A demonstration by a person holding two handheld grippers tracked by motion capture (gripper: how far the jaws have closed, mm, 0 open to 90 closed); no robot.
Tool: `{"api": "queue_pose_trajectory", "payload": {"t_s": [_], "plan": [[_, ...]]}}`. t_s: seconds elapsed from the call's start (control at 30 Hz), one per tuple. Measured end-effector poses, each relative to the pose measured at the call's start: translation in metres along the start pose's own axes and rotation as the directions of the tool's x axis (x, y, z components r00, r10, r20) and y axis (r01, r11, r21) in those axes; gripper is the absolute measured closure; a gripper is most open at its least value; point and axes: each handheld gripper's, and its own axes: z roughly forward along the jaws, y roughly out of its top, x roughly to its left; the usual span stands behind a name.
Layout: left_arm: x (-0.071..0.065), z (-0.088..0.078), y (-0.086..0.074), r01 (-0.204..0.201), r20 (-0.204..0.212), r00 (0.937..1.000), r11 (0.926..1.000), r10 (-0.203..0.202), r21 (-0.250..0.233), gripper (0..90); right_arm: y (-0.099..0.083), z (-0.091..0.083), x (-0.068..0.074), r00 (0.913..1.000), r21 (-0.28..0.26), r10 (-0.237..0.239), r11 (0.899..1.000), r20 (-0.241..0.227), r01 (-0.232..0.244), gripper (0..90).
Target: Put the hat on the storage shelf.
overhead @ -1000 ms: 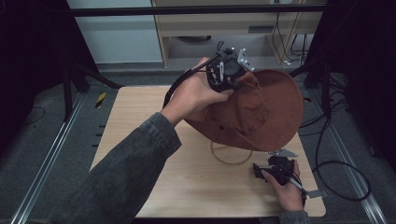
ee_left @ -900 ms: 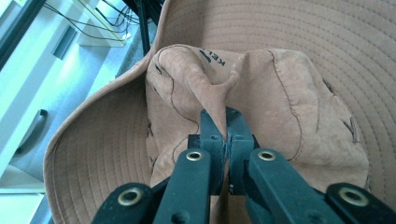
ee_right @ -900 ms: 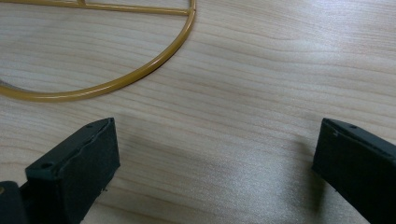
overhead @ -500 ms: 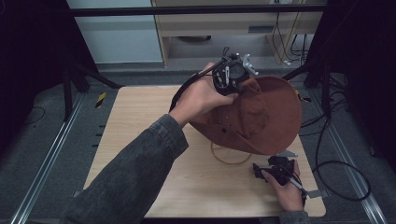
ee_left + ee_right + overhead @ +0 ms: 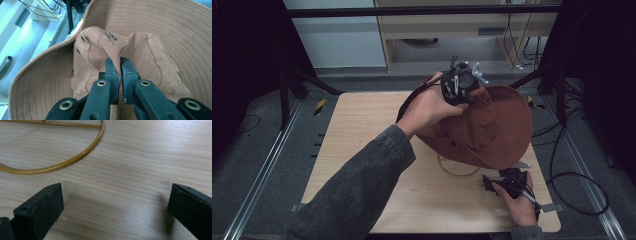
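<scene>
Left gripper (image 5: 119, 65) fingers are clenching the hat (image 5: 140, 47) crown fold, lowering it; right gripper (image 5: 115, 205) fingers are resting released beside the wire ring (image 5: 62, 165). Next: seat hat over ring.

Light wooden table (image 5: 362, 130) bears a thin gold wire ring (image 5: 75, 157). Yellow-black striped marker (image 5: 319, 106) lies on grey floor.

Light wooden table (image 5: 362, 150), rounded corners. A gold wire ring (image 5: 457, 172) lies flat on it. The right gripper (image 5: 507, 181) rests near its front edge.
</scene>
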Motion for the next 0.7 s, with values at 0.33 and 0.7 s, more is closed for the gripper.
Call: {"api": "queue_pose_trajectory", "payload": {"t_s": [0.33, 0.7], "plan": [[-0.002, 0.005, -0.001, 0.010, -0.020, 0.9998, 0.9999, -0.010, -0.005, 76.0, 0.000, 0.000, 0.000, 1.0000, 0.000, -0.001, 1.000, 0.000, 0.001, 0.4], [-0.001, 0.002, -0.011, 0.040, -0.061, 0.9972, 0.9984, -0.042, -0.041, 55.6, 0.000, 0.000, 0.000, 1.0000, 0.000, -0.001, 1.000, 0.000, 0.001, 0.4]]}}
